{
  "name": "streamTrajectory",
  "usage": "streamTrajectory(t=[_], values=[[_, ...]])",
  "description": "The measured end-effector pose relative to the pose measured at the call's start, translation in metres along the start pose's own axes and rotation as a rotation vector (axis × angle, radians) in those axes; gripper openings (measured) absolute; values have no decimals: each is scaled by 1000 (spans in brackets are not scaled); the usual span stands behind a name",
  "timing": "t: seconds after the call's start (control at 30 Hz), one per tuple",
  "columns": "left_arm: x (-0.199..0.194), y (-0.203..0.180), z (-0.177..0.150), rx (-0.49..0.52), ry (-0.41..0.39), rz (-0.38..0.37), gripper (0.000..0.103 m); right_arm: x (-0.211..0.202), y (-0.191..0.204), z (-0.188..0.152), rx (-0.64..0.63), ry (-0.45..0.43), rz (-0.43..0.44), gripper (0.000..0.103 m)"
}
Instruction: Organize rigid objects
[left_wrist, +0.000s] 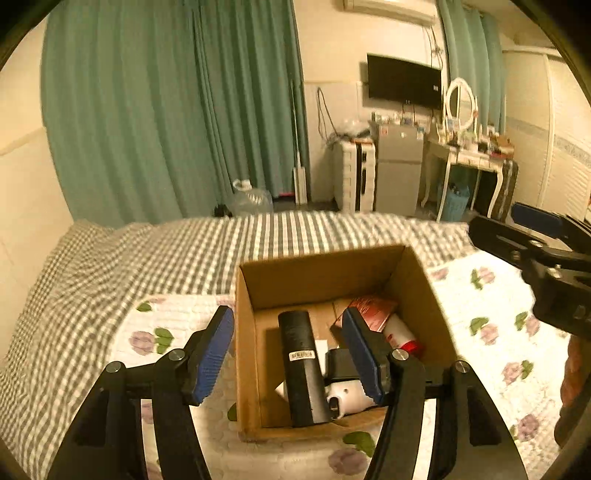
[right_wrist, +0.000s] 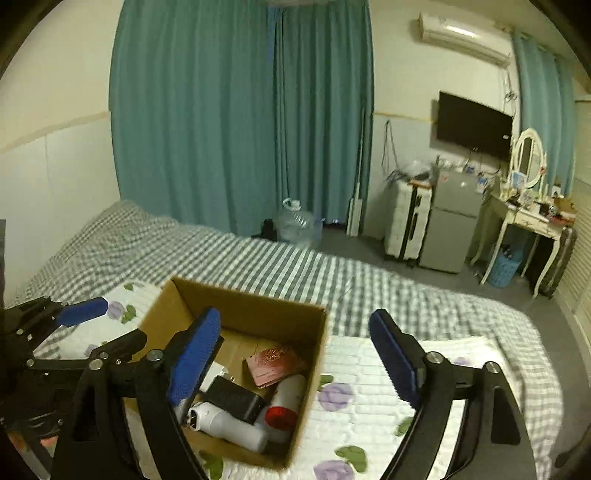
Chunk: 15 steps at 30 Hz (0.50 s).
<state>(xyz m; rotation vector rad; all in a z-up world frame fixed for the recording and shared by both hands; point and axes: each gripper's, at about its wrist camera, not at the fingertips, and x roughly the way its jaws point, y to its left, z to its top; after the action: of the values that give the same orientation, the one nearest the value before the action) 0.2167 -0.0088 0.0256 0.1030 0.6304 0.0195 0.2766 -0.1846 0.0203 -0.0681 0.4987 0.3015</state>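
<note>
An open cardboard box (left_wrist: 314, 269) (right_wrist: 258, 310) sits on a floral quilt on the bed. Inside lie a black cylinder (left_wrist: 301, 365), a white bottle with a red cap (left_wrist: 400, 334) (right_wrist: 286, 402), a red booklet (left_wrist: 373, 308) (right_wrist: 275, 363), a small black box (right_wrist: 234, 398) and a white device (left_wrist: 349, 397) (right_wrist: 225, 424). My left gripper (left_wrist: 290, 354) is open and empty above the box's near side. My right gripper (right_wrist: 295, 360) is open and empty over the box's right wall. Each gripper shows in the other's view, the right one (left_wrist: 517, 230) and the left one (right_wrist: 85, 325).
The floral quilt (right_wrist: 369, 391) lies over a grey checked bedspread (left_wrist: 147, 251). Beyond the bed stand teal curtains (right_wrist: 236, 118), a water jug (right_wrist: 295, 221), a white suitcase (right_wrist: 406, 221), a small fridge (right_wrist: 448, 225) and a dressing table (right_wrist: 524, 218).
</note>
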Motion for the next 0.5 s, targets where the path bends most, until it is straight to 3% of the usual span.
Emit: streamTrajectory(t=[0.27,0.5], values=[[-75,2,9,-37,-130,26,70,-87,4,11,15,-102,-21,100],[-121,4,-19,-87,-212,57,74,-122,15,-25,23,-103,-40,103]])
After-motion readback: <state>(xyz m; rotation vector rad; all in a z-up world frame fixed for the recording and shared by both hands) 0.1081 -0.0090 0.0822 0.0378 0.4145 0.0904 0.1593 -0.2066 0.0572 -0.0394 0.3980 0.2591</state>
